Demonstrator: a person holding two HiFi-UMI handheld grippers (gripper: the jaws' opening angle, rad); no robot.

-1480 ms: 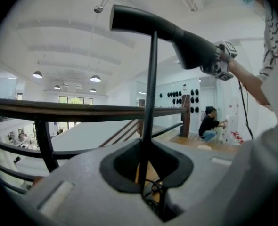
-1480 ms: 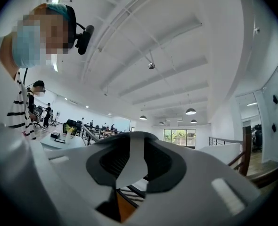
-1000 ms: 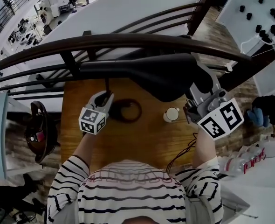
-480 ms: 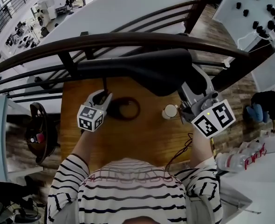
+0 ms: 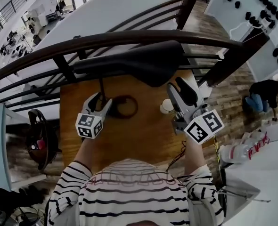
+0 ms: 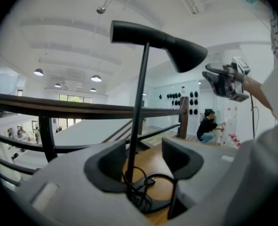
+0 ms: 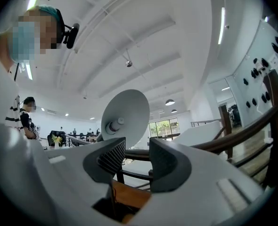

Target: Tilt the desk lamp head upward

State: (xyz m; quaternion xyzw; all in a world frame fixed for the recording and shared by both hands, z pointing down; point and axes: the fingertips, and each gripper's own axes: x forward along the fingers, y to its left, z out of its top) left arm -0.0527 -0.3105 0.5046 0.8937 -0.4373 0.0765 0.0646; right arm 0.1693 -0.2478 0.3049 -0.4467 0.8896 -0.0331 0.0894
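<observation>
Lamp head [image 7: 129, 108] underside, bulb [image 7: 114, 124]: right gripper view only.

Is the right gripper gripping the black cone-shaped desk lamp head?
No, the right gripper's jaws, now closing, have nothing between them; the black cone-shaped desk lamp head sits clear beyond their tips.

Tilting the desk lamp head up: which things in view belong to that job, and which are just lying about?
Belongs to the job:
- lamp head
- thin lamp stem
- lamp base with its looped cord

Just lying about:
- small white cup on the wooden table
- dark railing behind
</observation>
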